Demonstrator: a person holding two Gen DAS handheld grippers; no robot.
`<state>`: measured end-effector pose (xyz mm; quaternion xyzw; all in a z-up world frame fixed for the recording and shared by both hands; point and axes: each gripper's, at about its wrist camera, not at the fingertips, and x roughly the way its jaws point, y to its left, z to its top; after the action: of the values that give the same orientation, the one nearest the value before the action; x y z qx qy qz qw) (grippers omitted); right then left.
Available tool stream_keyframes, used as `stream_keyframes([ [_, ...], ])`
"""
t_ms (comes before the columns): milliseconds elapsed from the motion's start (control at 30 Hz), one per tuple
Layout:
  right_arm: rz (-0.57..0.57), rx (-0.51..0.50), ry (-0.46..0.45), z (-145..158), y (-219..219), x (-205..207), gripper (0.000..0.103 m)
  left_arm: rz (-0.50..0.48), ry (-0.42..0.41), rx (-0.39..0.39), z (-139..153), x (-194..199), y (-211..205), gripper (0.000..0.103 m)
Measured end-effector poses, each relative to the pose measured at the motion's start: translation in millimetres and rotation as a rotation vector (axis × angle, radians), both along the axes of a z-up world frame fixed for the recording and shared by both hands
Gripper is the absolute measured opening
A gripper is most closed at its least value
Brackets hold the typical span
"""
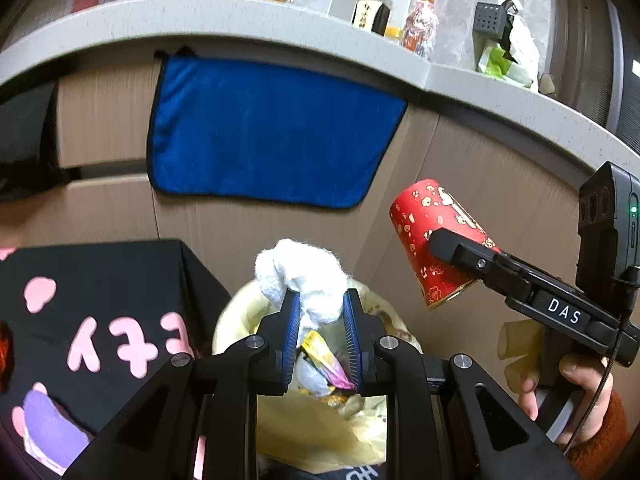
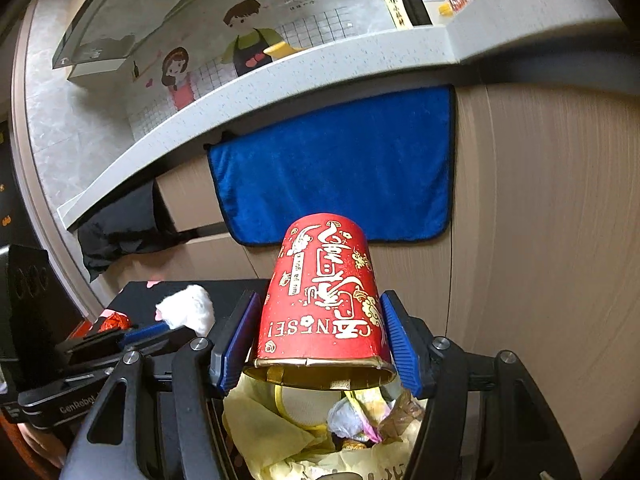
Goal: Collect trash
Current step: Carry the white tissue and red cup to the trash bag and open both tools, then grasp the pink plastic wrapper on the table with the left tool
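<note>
While both tools hang over the yellow-lined trash bin (image 2: 304,436), the left gripper (image 1: 319,312) stands nearly closed, its ribbed blue pads pinching a fluffy white crumpled tissue (image 1: 304,276). The right gripper (image 2: 320,340) stands wide, clamping an inverted, tapered red paper cup (image 2: 324,300) with glossy gold print.

A pale speckled countertop (image 1: 224,20) curves across the top of the frame. On it at upper right stand a dark sauce bottle (image 1: 372,8), a red-wrapped bottle (image 1: 420,26), a black perforated holder (image 1: 491,20) and a crumpled green-and-white bag (image 1: 510,58).
</note>
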<state>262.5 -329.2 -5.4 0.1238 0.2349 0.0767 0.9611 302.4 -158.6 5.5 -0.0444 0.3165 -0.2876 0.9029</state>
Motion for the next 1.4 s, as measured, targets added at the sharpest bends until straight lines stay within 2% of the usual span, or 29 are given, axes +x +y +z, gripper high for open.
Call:
stream_keyframes([
  [200, 0.005, -0.039, 0.028, -12, 5, 1, 0.059, -0.021, 0.020, 0.005, -13, 1, -6, 0.022],
  [567, -0.005, -0.041, 0.084, -32, 4, 10, 0.059, -0.020, 0.093, 0.003, -37, 15, -8, 0.022],
  [667, -0.005, -0.042, 0.095, -36, 5, 12, 0.059, -0.027, 0.114, -0.007, -41, 21, -9, 0.029],
  [733, -0.009, -0.041, 0.101, -38, 4, 13, 0.059, -0.033, 0.141, -0.001, -45, 25, -10, 0.045],
  [833, -0.016, -0.038, 0.104, -38, 4, 13, 0.059, -0.036, 0.162, -0.001, -50, 27, -7, 0.047],
  [1100, -0.010, -0.045, 0.121, -45, 11, 21, 0.061, 0.047, 0.170, -0.051, -37, 22, 32, 0.047],
  [1167, -0.007, -0.053, 0.125, -47, 16, 24, 0.064, 0.070, 0.169, -0.067, -33, 18, 46, 0.047],
  [1233, -0.005, -0.070, 0.129, -48, 20, 26, 0.077, 0.094, 0.163, -0.076, -29, 13, 61, 0.047],
  [1400, 0.020, -0.093, 0.105, -48, 32, 23, 0.077, 0.170, 0.128, -0.053, -27, -6, 104, 0.047],
])
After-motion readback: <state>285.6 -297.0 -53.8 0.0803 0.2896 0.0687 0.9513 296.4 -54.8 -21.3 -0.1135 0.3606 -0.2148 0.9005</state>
